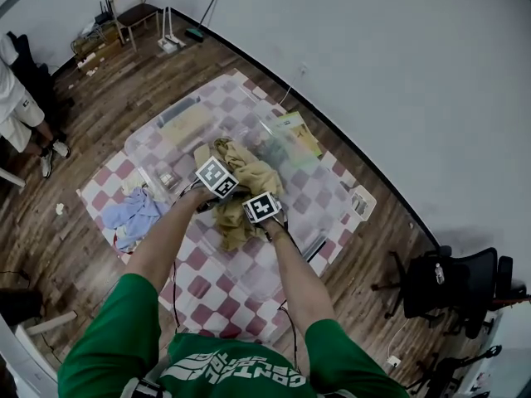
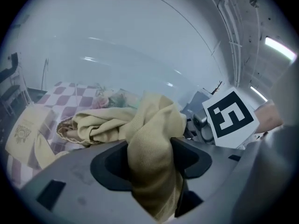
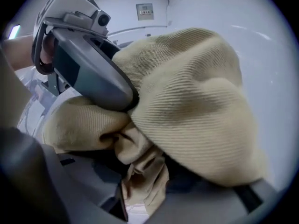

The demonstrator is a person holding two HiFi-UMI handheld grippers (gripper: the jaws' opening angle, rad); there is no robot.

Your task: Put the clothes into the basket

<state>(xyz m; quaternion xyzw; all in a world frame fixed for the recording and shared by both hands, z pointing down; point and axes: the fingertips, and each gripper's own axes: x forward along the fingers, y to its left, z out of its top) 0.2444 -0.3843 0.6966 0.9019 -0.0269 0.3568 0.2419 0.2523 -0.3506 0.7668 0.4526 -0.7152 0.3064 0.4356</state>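
My left tool [image 2: 149,160] and right tool [image 3: 140,171] each clamp the beige garment [image 1: 249,172]. It isn't stowed yet; blue clothes [image 1: 133,214] lie waiting.

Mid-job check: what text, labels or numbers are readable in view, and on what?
Green shirt: white lettering, upside down, too blurred to read.
Wall plate: print too small to read.
Marker cubes: black-and-white square patterns only, no words.
Nothing else legible.
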